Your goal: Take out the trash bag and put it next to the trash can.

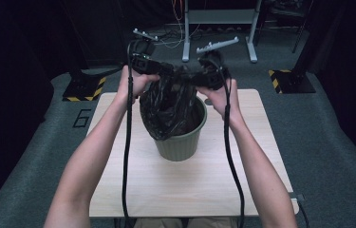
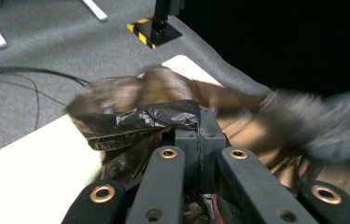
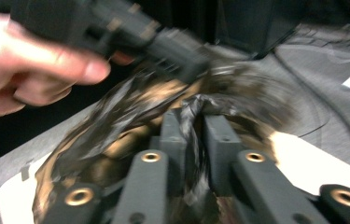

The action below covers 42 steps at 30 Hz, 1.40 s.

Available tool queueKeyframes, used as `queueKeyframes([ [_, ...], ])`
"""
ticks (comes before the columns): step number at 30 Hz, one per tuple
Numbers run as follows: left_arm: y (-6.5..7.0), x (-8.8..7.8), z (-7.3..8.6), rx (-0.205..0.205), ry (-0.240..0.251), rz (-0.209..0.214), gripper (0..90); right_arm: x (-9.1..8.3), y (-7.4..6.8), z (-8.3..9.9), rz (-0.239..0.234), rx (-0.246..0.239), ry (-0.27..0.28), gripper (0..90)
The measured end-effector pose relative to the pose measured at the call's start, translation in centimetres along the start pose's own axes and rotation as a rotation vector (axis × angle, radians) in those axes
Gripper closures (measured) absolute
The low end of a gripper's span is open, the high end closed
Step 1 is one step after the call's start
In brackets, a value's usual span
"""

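A green plastic bin [image 1: 180, 142] stands in the middle of the wooden table [image 1: 166, 190]. A black bin bag [image 1: 171, 102] hangs stretched above it, its lower part down inside the bin. My left gripper [image 1: 163, 69] holds the bag's upper edge at the left; in the left gripper view its jaws [image 2: 199, 126] are shut on a fold of bag film [image 2: 149, 119]. My right gripper [image 1: 192, 76] holds the edge at the right; in the right gripper view [image 3: 193, 121] crumpled bag film [image 3: 116, 112] is pinched between its jaws. The other hand [image 3: 32, 70] is close ahead.
Behind the table a metal stand [image 1: 218, 19] rises from the grey carpet, with cables on the floor. Yellow-and-black striped bases [image 1: 83, 88] [image 1: 289, 80] sit at the table's far corners. Bare wood lies in front of the bin.
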<state>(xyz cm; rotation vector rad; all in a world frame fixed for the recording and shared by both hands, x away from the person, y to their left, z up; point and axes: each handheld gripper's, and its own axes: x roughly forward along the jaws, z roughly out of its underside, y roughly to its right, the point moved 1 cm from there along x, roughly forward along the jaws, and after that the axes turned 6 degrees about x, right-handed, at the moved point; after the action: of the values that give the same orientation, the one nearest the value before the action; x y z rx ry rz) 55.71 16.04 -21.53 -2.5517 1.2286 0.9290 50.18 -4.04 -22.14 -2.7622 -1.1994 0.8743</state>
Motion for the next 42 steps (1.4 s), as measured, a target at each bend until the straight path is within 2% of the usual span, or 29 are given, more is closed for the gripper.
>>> queueKeyframes([
  [1, -0.1, 0.8, 0.2, -0.026, -0.007, 0.025, 89.6, 1.4, 0.1, 1.3, -0.016, 0.036, -0.018, 64.4],
  [2, -0.1, 0.8, 0.2, -0.026, -0.007, 0.025, 89.6, 2.1, 0.2, 1.9, -0.037, 0.058, -0.033, 62.3],
  [3, -0.1, 1.0, 0.3, -0.036, -0.006, 0.029, 89.6, 2.1, 0.2, 1.9, -0.037, 0.058, -0.033, 62.3],
  [5, 0.1, 1.4, 0.2, -0.025, -0.018, 0.018, 89.6, 3.1, 0.3, 2.7, -0.062, 0.082, -0.031, 50.7],
  [6, 0.3, 1.6, 0.2, -0.022, -0.018, 0.015, 89.6, 3.8, -0.1, 3.2, -0.09, 0.116, -0.024, 40.3],
  [8, 0.7, 2.1, 0.1, -0.012, -0.027, 0.008, 89.6, 4.3, -0.6, 3.3, -0.093, 0.134, -0.017, 29.3],
  [9, 0.7, 2.1, 0.1, -0.012, -0.027, 0.008, 89.6, 4.3, -0.6, 3.3, -0.093, 0.134, -0.017, 29.3],
  [11, 0.9, 2.3, 0.0, -0.011, -0.024, 0.005, 89.6, 5.1, -1.6, 3.4, -0.069, 0.146, -0.016, 24.6],
  [12, 0.9, 2.4, 0.0, -0.01, -0.025, 0.005, 89.5, 5.4, -1.8, 3.4, -0.046, 0.145, -0.021, 25.5],
  [13, 1.1, 2.6, 0.0, -0.007, -0.03, 0.0, 89.5, 5.9, -2.0, 3.5, -0.025, 0.149, -0.022, 31.0],
  [15, 1.3, 2.7, 0.1, -0.001, -0.03, -0.005, 89.3, 6.5, -2.1, 3.5, -0.006, 0.159, -0.023, 46.9],
  [16, 1.3, 2.7, 0.1, 0.009, -0.035, -0.012, 88.2, 6.9, -2.1, 3.5, 0.0, 0.163, -0.022, 62.1],
  [18, 1.3, 2.5, 0.3, 0.029, -0.039, -0.023, 80.4, 7.2, -2.0, 3.6, -0.004, 0.16, -0.015, 82.5],
  [19, 1.3, 2.3, 0.3, 0.036, -0.037, -0.025, 73.2, 7.3, -1.9, 3.6, -0.021, 0.162, -0.007, 88.5],
  [21, 1.2, 2.0, 0.4, 0.041, -0.036, -0.033, 56.4, 7.2, -1.7, 3.5, -0.018, 0.151, -0.01, 89.9],
  [22, 0.9, 1.0, 0.5, 0.028, 0.0, -0.041, 50.0, 7.0, -1.5, 3.4, -0.017, 0.146, -0.015, 90.0],
  [23, 0.6, 0.3, 0.7, 0.023, 0.02, -0.041, 44.8, 6.8, -1.2, 3.3, -0.006, 0.132, -0.011, 90.0],
  [24, 0.6, 0.3, 0.7, 0.023, 0.02, -0.041, 40.0, 6.5, -1.0, 3.2, 0.006, 0.129, -0.01, 90.0],
  [25, 0.3, -0.5, 0.9, 0.013, 0.047, -0.04, 34.3, 6.1, -0.5, 3.0, 0.016, 0.13, -0.006, 90.0],
  [27, -0.1, -1.7, 1.3, 0.004, 0.082, -0.028, 29.1, 5.4, 0.2, 2.8, 0.039, 0.124, 0.003, 90.0],
  [28, -0.3, -3.0, 2.0, 0.018, 0.119, -0.023, 26.4, 4.9, 0.8, 2.5, 0.043, 0.139, 0.011, 90.0],
  [30, -0.3, -3.5, 2.5, 0.028, 0.128, -0.021, 25.4, 4.5, 1.2, 2.3, 0.049, 0.149, 0.021, 90.0],
  [33, -0.3, -3.9, 4.6, 0.042, 0.138, 0.019, 21.8, 2.9, 2.5, 1.3, 0.07, 0.165, 0.056, 90.0],
  [34, -0.3, -3.8, 6.2, 0.05, 0.142, 0.049, 20.5, 2.6, 2.7, 1.0, 0.076, 0.166, 0.061, 90.0],
  [36, -0.3, -3.6, 6.8, 0.05, 0.141, 0.059, 18.9, 2.3, 2.9, 0.7, 0.079, 0.168, 0.067, 90.0],
  [39, 0.0, -2.6, 8.9, 0.081, 0.12, 0.089, 16.4, 1.8, 3.3, 0.1, 0.092, 0.18, 0.083, 90.0],
  [40, 0.3, -1.8, 9.8, 0.102, 0.106, 0.089, 15.8, 1.7, 3.4, -0.1, 0.091, 0.187, 0.089, 90.0],
  [42, 0.4, -1.5, 10.0, 0.113, 0.097, 0.088, 15.7, 1.6, 3.4, -0.3, 0.096, 0.185, 0.093, 90.0],
])
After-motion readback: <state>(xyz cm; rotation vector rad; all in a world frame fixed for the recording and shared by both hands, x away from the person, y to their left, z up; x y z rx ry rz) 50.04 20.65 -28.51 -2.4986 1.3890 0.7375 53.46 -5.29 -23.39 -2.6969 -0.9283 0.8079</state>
